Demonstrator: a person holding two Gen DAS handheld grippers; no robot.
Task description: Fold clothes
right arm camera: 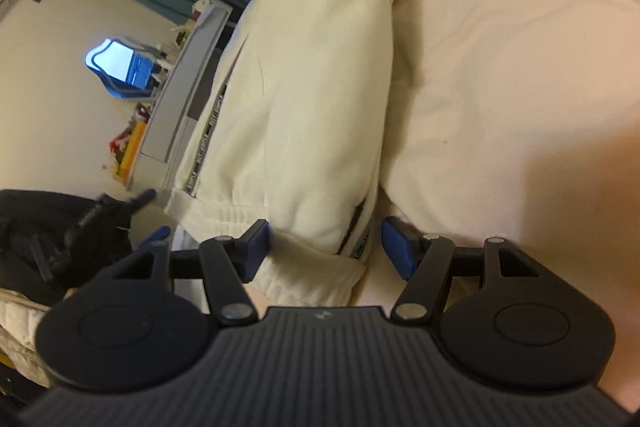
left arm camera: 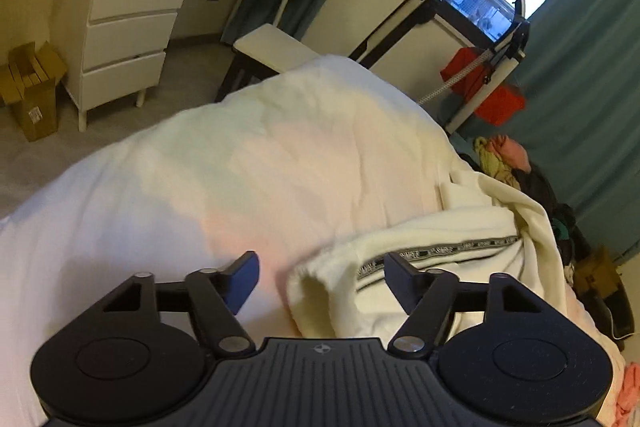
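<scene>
On the white bed (left arm camera: 260, 163), the cream knit trousers with a dark printed side stripe (right arm camera: 304, 99) stretch straight ahead from the right claw (right arm camera: 326, 247), its jaws apart around their hem, nearer than the left claw (left arm camera: 320, 277), also apart.

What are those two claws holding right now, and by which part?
Nothing. Both the left gripper and right gripper are open; a cuffed end of the cream garment lies between each one's fingers, ungripped.

Cream sweatpants (left arm camera: 432, 259) carry a black side stripe with white lettering; the bed (left arm camera: 240, 167) is white, curtains (left arm camera: 592, 87) teal, each tool's pads (right arm camera: 394, 241) blue.
</scene>
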